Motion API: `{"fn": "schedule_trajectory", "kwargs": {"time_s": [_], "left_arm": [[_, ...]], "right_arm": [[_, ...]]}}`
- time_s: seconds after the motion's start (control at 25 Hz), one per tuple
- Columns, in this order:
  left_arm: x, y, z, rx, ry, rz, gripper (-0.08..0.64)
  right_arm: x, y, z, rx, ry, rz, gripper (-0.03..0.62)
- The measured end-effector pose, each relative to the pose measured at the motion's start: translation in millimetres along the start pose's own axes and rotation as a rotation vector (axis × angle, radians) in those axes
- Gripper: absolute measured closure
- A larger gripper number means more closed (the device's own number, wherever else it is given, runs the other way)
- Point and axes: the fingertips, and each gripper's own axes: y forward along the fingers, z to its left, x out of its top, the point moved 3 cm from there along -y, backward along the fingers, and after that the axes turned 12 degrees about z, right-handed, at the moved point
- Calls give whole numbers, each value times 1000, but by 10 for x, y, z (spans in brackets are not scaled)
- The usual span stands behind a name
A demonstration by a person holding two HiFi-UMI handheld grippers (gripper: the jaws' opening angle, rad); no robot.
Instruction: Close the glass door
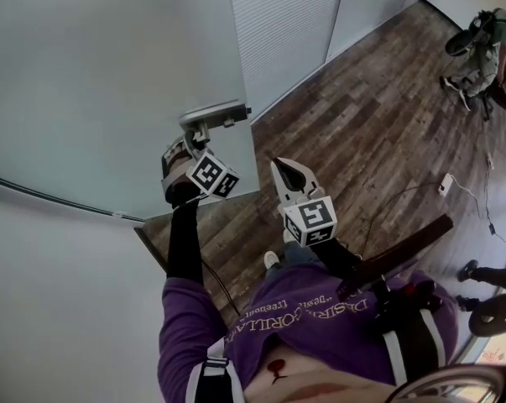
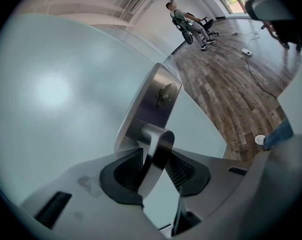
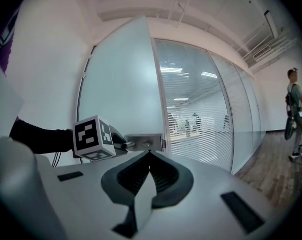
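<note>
The frosted glass door (image 1: 110, 82) fills the left of the head view, its free edge carrying a metal lock plate (image 1: 215, 114). My left gripper (image 1: 195, 138) reaches up to that plate. In the left gripper view its jaws are shut on the silver lever handle (image 2: 152, 151) that sticks out of the lock plate (image 2: 153, 101). My right gripper (image 1: 288, 175) hangs in the air just right of the door edge, touching nothing. Its jaws (image 3: 149, 154) are shut and empty, pointing toward the lock plate (image 3: 144, 143) and the left gripper's marker cube (image 3: 93, 138).
A fixed glass wall with blinds (image 1: 286, 23) stands beyond the door edge. Wooden floor (image 1: 378, 133) stretches to the right, with a cable and a white adapter (image 1: 446, 183) on it. A person (image 1: 486, 47) with a chair is far off at the right.
</note>
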Motion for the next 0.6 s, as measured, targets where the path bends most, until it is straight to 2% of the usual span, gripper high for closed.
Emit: {"fn": "schedule_trajectory", "kwargs": {"time_s": [0.6], "left_arm": [[164, 148, 134, 17, -53, 36, 429]], "right_arm": [[175, 227, -555, 55, 17, -10, 595]]}}
